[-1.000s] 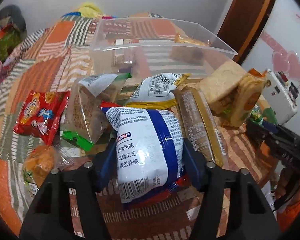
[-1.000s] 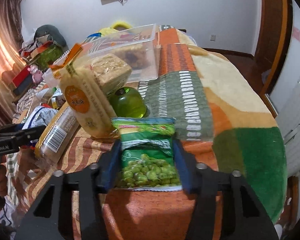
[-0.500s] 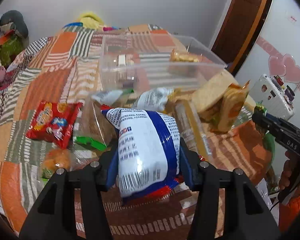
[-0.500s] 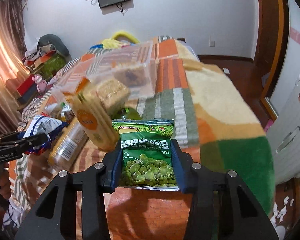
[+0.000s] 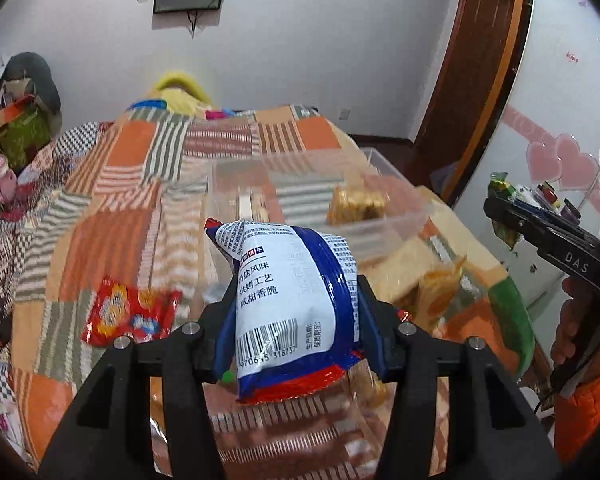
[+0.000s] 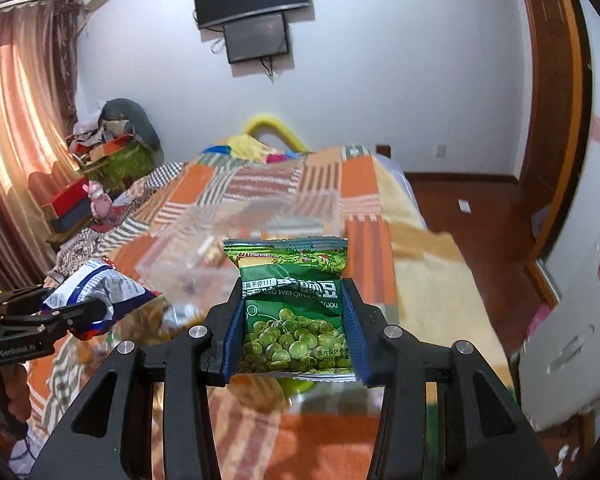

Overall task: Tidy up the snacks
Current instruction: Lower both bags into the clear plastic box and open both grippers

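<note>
gripping white-blue snack bag point(image 5: 292, 304) in left fingers point(image 5: 366, 320) | right fingers point(image 6: 350, 328) clamp green pea packet point(image 6: 294, 312)

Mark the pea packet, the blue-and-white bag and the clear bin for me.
pea packet point(image 6: 296, 320): right wrist view, on the printed peas.
blue-and-white bag point(image 5: 288, 292): left wrist view, on its white panel above the barcode.
clear bin point(image 5: 380, 236): left wrist view, on its near wall.
</note>
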### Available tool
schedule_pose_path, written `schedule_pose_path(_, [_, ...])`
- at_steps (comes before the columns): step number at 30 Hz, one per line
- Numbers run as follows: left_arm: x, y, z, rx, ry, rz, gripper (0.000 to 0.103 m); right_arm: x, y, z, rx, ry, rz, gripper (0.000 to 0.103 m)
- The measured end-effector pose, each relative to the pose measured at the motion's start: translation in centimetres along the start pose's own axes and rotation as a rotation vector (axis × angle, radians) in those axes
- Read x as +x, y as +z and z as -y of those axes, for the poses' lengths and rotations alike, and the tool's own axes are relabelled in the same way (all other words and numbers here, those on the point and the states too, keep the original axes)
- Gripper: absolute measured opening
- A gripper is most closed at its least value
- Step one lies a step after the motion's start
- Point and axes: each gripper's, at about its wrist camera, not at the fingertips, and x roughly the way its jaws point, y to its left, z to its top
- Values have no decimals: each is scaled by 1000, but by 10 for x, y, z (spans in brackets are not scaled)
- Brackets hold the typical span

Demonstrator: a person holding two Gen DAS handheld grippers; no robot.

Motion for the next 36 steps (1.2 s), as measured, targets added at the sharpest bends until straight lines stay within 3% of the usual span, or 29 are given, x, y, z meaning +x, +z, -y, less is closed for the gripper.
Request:
schedule_pose_path(8, [19,39,-4,-1,11,33,52,23,31,-16,-75,34,21,41])
schedule_pose_path(18, [68,73,-18,0,38,15,52,78,48,-21,-115,63,-65,41])
schedule_pose_path(26, [118,76,-30,-32,43,-80,52,101,46,-12,-131,101,-169,41])
schedule_pose_path(36, [137,65,-33,-50,51,-140,53,120,36,-13,-181,132,-261,42])
